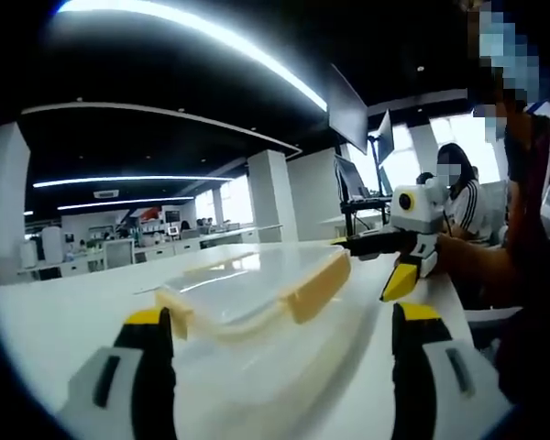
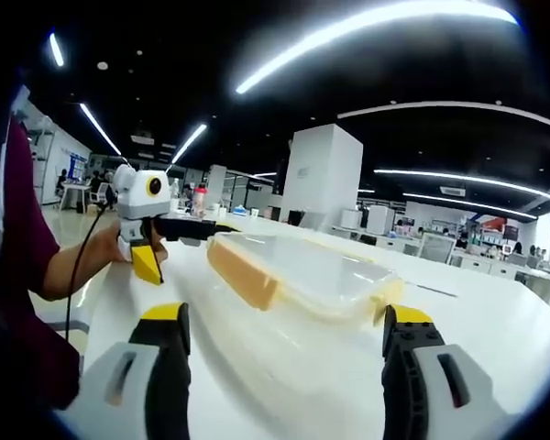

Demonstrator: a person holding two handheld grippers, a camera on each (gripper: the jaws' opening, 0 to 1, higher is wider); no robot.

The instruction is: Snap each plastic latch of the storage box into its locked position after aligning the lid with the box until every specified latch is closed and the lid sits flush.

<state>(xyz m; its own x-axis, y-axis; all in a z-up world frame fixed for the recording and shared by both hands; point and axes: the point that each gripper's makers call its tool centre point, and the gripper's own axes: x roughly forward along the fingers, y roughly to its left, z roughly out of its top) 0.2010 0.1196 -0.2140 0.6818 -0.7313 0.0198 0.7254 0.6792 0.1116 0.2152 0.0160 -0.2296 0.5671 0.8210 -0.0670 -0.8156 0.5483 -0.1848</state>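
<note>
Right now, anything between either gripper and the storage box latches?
Nothing visible. In the left gripper view, bare white table separates the open left gripper from the storage box; the right gripper is likewise clear.

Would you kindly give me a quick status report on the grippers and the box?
Left gripper open, right gripper open, both short of box. Storage box on white table, lid on, yellow latches not gripped. Nothing in the way.

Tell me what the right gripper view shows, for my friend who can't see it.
A clear storage box with yellow latches sits on a white table. The right gripper, open, points at it, and the left gripper is across from it in a person's hand.
</note>
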